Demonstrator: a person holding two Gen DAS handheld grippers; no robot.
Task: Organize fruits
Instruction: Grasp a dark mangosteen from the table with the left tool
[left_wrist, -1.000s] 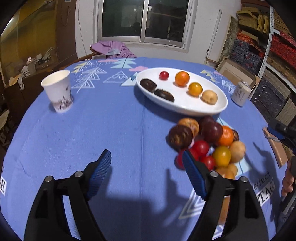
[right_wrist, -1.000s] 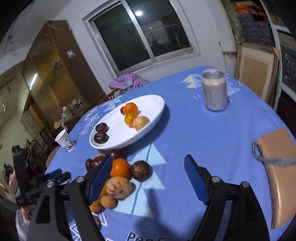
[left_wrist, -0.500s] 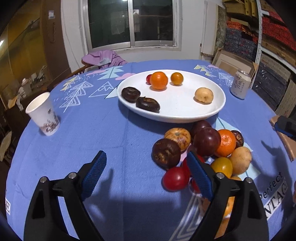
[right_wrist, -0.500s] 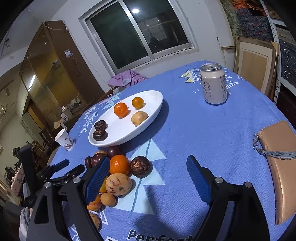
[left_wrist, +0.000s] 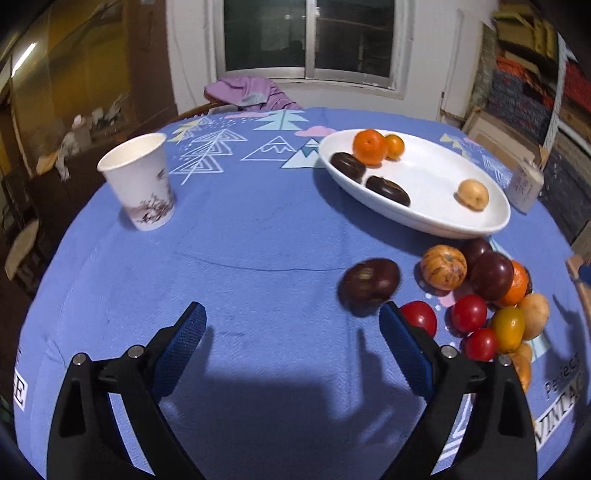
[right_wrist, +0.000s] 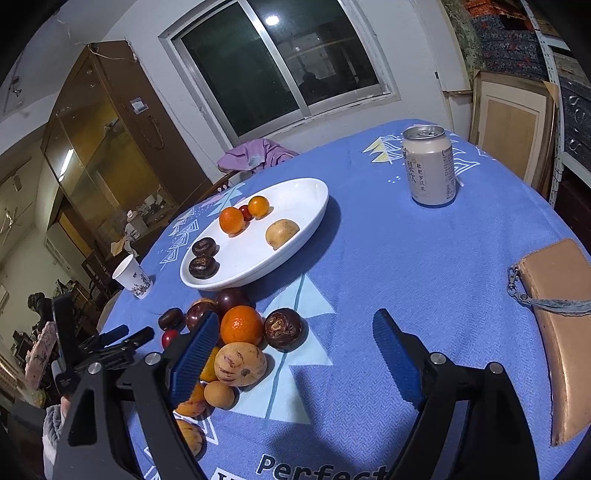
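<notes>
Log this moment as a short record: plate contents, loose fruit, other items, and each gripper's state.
plate: white oval plate holding two dark fruits, two orange ones, a small red one and a tan fruit
loose fruit: pile on the blue tablecloth beside the plate
other items: paper cup, drink can, tan pouch
left gripper: fingers opening, nothing between them
right gripper: open, empty
</notes>
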